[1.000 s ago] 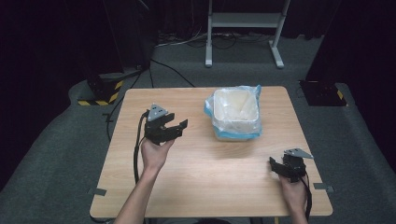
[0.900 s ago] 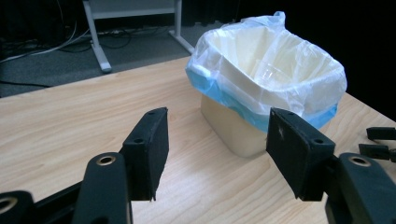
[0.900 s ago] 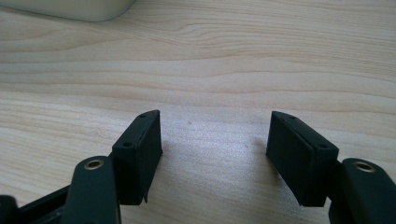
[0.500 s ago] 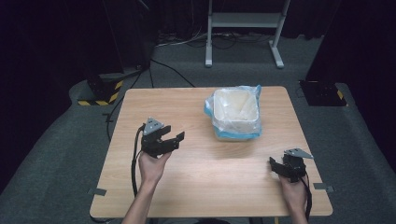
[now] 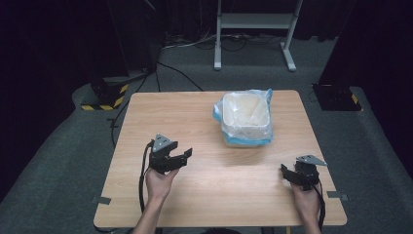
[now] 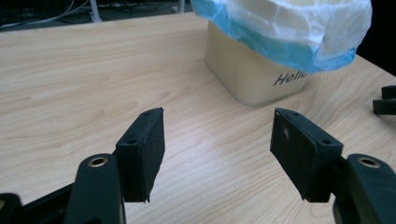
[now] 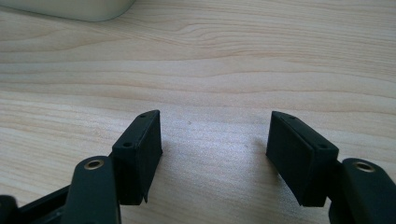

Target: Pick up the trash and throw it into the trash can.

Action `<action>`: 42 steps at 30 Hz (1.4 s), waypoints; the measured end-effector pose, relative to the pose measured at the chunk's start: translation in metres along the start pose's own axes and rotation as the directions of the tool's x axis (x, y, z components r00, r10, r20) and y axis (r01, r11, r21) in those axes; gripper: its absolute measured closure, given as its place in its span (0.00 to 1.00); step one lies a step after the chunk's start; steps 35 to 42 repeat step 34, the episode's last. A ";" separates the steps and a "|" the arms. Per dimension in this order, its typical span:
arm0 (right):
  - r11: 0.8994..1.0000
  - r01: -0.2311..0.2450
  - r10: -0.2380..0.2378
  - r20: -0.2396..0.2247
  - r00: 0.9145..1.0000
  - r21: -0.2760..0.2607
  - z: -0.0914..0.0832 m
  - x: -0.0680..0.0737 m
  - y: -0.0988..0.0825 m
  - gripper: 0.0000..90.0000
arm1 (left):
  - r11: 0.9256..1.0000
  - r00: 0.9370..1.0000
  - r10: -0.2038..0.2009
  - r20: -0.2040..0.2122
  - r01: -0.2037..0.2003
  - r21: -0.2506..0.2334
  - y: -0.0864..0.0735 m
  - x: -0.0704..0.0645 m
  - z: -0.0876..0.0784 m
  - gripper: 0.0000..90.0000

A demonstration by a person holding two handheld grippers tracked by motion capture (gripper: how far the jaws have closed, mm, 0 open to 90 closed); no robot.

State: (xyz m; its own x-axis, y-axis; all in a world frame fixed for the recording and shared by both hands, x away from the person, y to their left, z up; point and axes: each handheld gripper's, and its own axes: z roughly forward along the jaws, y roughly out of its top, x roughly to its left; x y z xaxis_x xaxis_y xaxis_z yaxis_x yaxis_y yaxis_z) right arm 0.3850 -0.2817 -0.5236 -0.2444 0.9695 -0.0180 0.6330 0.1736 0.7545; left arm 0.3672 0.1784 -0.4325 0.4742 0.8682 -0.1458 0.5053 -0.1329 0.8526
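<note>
A cream bin [image 5: 245, 119] lined with a clear and blue plastic bag stands on the far middle of the wooden table [image 5: 160, 112]. In the left gripper view the bin [image 6: 254, 74] is ahead and right, with dark lettering on its side. My left gripper [image 5: 182, 157] is open over the table's left half, nothing between its jaws [image 6: 217, 154]. At the near right edge my right gripper [image 5: 287, 174] hovers low, open and empty [image 7: 215, 154]. The base of the bin [image 7: 70, 8] shows at the top left of the right gripper view.
A metal stand [image 5: 253, 29] and cables lie on the grey floor beyond the table. Black cases sit at the far left [image 5: 104, 92] and far right [image 5: 336, 95]. The other gripper's jaw tip [image 6: 385, 100] shows at the right edge of the left gripper view.
My left gripper has drawn back toward the near side of the table, away from the bin. The right gripper has stayed in place.
</note>
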 end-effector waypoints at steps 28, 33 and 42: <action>1.000 0.000 0.000 0.000 1.000 0.000 0.000 0.000 0.000 0.39 | 0.979 0.981 0.091 -0.172 -0.057 0.194 -0.057 0.018 0.059 0.38; 1.000 0.000 0.000 -0.001 1.000 0.000 0.000 0.000 0.000 0.39 | 0.982 0.981 0.065 -0.185 -0.030 0.187 -0.068 0.022 0.065 0.33; 1.000 -0.001 0.001 0.000 1.000 0.000 0.000 0.000 0.000 0.39 | 0.982 0.981 0.061 -0.184 -0.026 0.187 -0.068 0.023 0.065 0.33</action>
